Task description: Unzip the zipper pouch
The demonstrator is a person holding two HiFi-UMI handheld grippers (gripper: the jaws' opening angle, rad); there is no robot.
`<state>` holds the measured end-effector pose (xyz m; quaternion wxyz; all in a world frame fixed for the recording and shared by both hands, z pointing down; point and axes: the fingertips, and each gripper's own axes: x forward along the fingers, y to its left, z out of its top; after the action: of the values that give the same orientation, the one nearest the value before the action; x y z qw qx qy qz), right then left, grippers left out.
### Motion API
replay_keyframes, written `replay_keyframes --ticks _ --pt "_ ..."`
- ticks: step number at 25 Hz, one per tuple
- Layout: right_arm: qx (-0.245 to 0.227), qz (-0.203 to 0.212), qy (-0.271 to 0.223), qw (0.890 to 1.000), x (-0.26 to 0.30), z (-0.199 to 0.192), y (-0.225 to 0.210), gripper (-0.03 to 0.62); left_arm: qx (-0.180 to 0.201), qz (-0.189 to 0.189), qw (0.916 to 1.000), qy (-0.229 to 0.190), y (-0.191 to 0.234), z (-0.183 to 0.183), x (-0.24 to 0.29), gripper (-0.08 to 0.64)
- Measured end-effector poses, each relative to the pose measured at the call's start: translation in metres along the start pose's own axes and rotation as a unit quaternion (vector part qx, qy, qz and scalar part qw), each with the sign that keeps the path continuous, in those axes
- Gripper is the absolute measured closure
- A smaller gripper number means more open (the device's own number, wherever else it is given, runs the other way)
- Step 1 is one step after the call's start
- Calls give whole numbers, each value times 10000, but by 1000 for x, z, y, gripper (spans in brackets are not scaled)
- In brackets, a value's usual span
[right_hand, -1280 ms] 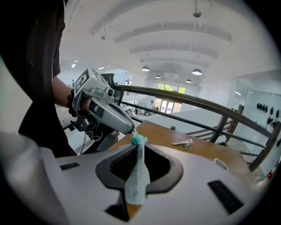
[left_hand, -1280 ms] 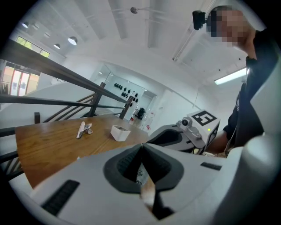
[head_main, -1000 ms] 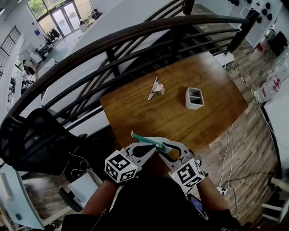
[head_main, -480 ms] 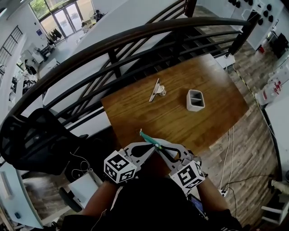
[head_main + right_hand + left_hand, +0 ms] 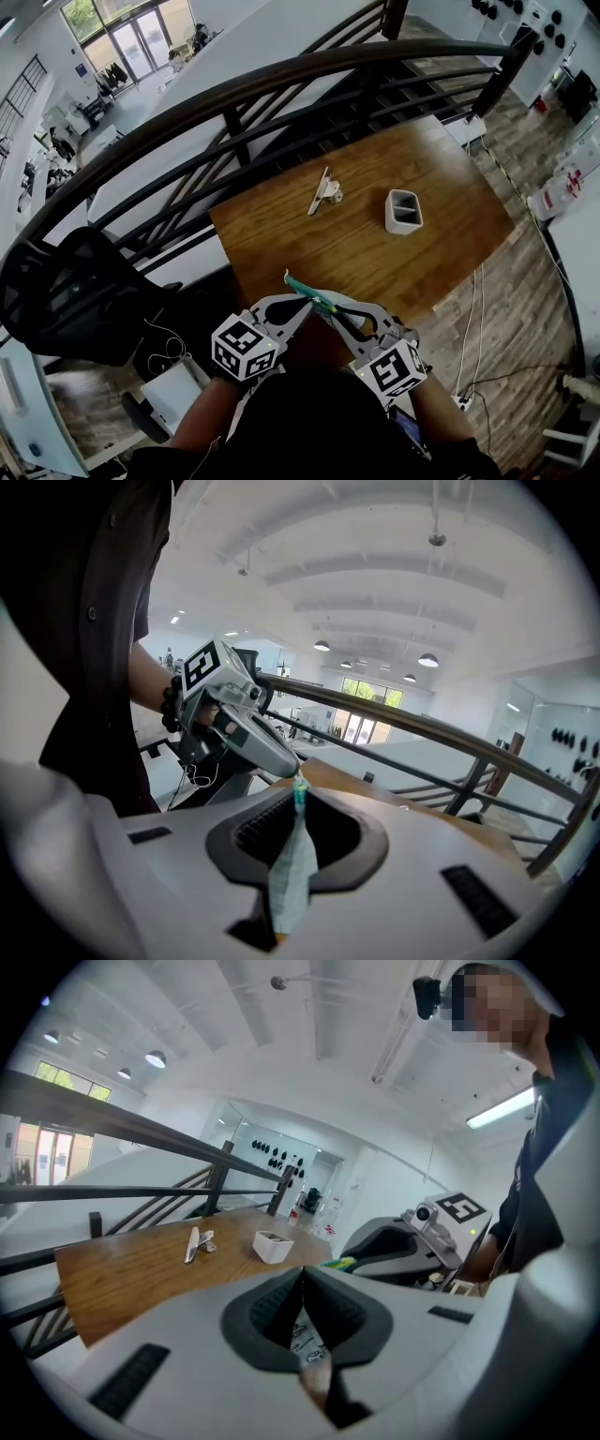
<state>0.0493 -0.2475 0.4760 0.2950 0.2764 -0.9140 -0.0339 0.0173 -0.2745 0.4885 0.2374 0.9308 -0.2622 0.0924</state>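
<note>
Zipper pouch held in the air between two grippers, just above the near edge of the table.
Both forearms rise from the bottom of the head view and angle inward, so the gripper tips meet. The left gripper has its fingers clamped tight on the teal pouch. The right gripper has just closed its fingers on the pouch beside it.
</note>
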Motion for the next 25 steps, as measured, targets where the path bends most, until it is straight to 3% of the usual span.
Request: replay_keyframes --ticks 4,15,20,25 --pt "7 -70 -5 10000 -6 1 -4 558 140 231 9996 44 7 0 1 545" --pt "32 -369 -19 9993 -9 1 -18 558 -74 562 9982 -202 35 6 -18 545" --pt "19 -417 -7 9991 -8 4 -20 558 38 620 9980 -145 39 7 -19 545" --pt "41 -493 -46 9988 -12 4 -24 558 -100 876 9960 -175 54 6 -26 545"
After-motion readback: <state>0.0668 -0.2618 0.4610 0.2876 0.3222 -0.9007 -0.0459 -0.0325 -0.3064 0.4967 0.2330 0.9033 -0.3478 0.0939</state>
